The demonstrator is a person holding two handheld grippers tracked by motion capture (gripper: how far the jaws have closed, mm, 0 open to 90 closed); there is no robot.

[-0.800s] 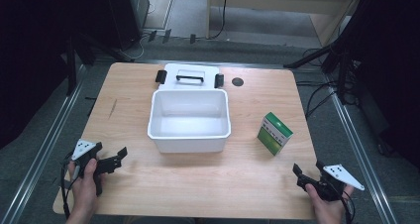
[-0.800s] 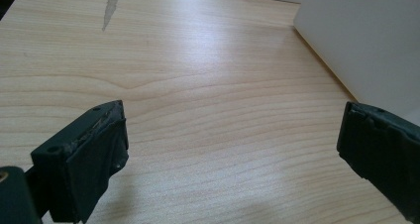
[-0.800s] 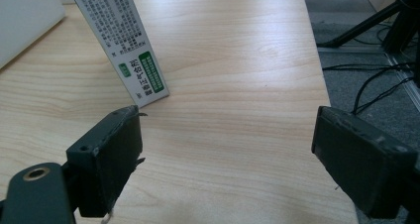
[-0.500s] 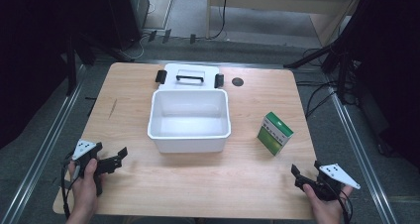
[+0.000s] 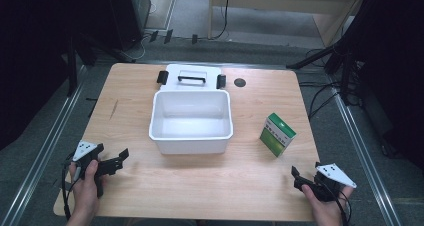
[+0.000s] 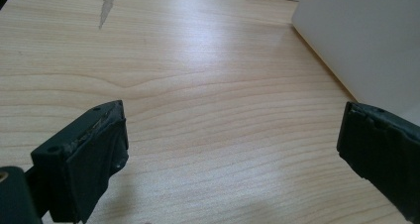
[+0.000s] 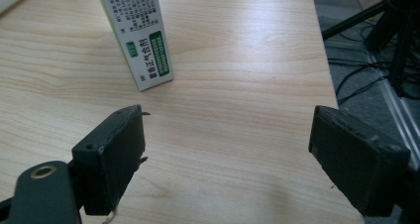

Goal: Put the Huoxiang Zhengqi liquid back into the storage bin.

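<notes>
The green-and-white carton (image 5: 277, 134) stands upright near the right edge of the surface, ahead of my right gripper (image 7: 225, 154), whose jaws gape wide with nothing between them. I judge it light, thin card that dents under a hard squeeze, so I'd pinch its two broad faces low down. My left gripper (image 6: 233, 149) is also wide and empty by the white bin (image 5: 191, 143). The carton's top is cut off in the right gripper view, and its print is too small to read.
</notes>
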